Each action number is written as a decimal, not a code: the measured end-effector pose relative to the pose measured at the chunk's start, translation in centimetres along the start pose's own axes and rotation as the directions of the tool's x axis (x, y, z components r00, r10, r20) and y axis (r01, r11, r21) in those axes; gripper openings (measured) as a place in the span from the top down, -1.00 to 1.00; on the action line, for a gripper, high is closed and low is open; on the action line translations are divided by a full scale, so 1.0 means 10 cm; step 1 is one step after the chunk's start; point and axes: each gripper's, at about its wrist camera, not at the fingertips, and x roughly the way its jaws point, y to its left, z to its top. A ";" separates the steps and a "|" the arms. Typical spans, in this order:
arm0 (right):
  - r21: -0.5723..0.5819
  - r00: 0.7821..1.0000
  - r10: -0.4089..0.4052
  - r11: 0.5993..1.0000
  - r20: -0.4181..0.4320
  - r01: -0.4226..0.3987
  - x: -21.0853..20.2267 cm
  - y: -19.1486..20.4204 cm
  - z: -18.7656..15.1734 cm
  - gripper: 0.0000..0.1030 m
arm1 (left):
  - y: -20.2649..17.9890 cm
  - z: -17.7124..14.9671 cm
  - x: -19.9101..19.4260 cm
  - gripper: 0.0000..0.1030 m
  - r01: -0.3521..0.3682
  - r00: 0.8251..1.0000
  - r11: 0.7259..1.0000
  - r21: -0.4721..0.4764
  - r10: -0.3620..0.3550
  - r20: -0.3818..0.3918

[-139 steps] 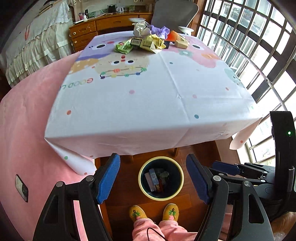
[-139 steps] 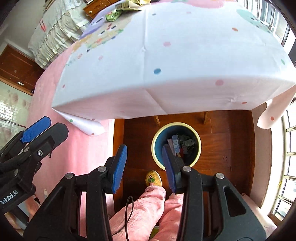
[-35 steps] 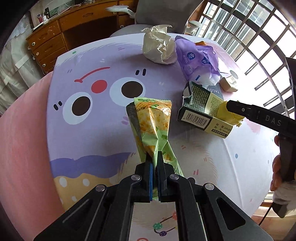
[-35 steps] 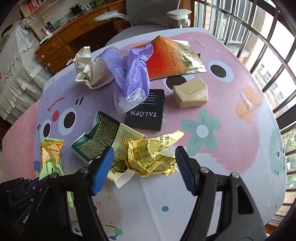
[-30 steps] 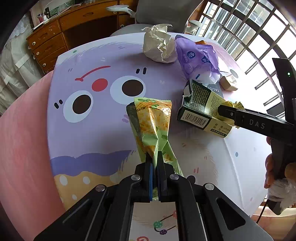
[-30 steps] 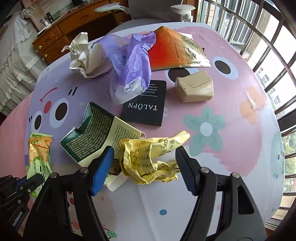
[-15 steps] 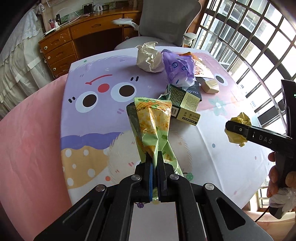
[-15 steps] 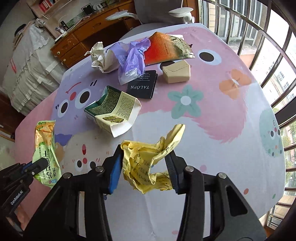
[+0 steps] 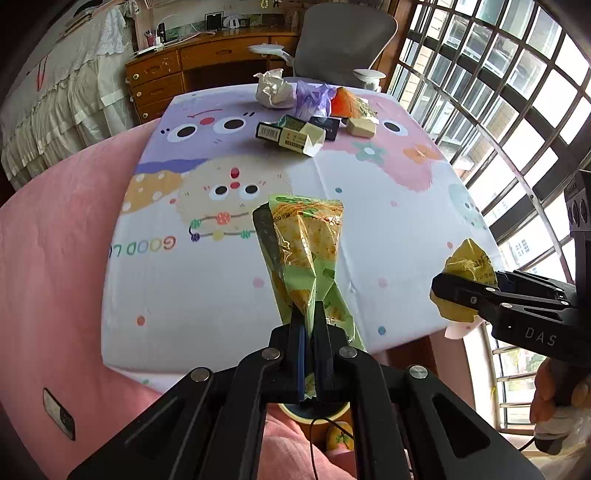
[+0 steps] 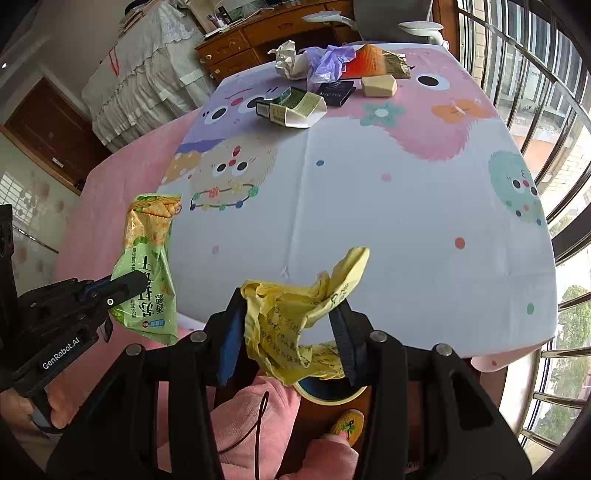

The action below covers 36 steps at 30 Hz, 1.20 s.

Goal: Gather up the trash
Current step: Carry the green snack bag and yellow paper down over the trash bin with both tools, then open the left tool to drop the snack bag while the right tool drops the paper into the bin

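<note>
A table under a cartoon-printed tablecloth (image 9: 229, 280) fills the middle, with a pink bedspread (image 9: 55, 258) to its left. Beyond its far edge stand a grey office chair (image 9: 343, 33) and a wooden desk (image 9: 207, 55); barred windows (image 9: 517, 92) line the right.

bin (image 10: 325, 393) mostly hidden behind yellow paper (image 10: 295, 332) and the right tongs, black box (image 10: 335, 93) lettering unreadable
</note>
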 end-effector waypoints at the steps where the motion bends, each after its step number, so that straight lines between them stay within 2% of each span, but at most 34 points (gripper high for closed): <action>1: -0.004 1.000 0.006 1.000 -0.010 -0.006 -0.05 -0.02 -0.15 0.21 | -0.07 -0.14 -0.04 0.94 -0.002 1.000 1.000 0.001 0.002 -0.015; 9: 0.024 0.993 0.069 0.997 -0.100 -0.067 -0.11 -0.18 -1.07 0.21 | -0.49 -0.92 -0.30 0.94 -0.033 0.996 0.996 0.085 0.041 -0.083; 15: 0.095 0.979 0.072 0.994 -0.190 -0.054 0.29 -0.25 -1.55 0.21 | -0.60 -1.32 -0.05 0.93 -0.012 0.985 0.990 0.141 0.037 -0.170; 19: 0.170 0.969 0.032 0.985 -0.246 0.011 0.85 -0.41 -1.87 0.20 | -0.56 -1.66 0.44 0.93 0.020 0.971 0.991 0.133 0.013 -0.237; 23: 0.250 0.956 -0.013 0.964 -0.292 0.090 1.55 -0.67 -2.20 0.20 | -0.42 -2.04 1.11 0.93 0.046 0.956 0.995 0.086 -0.019 -0.294; 29: 0.343 0.942 -0.037 0.926 -0.334 0.158 2.49 -1.00 -2.62 0.18 | -0.25 -2.52 2.09 0.93 0.069 0.949 0.996 0.052 -0.050 -0.311; 33: 0.383 0.937 -0.035 0.907 -0.348 0.176 2.96 -1.19 -2.79 0.16 | -0.16 -2.70 2.56 0.93 0.101 0.945 0.994 0.043 -0.083 -0.317; 36: 0.410 0.936 -0.018 0.896 -0.351 0.171 3.23 -1.25 -2.80 0.08 | -0.06 -2.74 2.76 0.71 0.114 0.947 0.992 0.048 -0.094 -0.308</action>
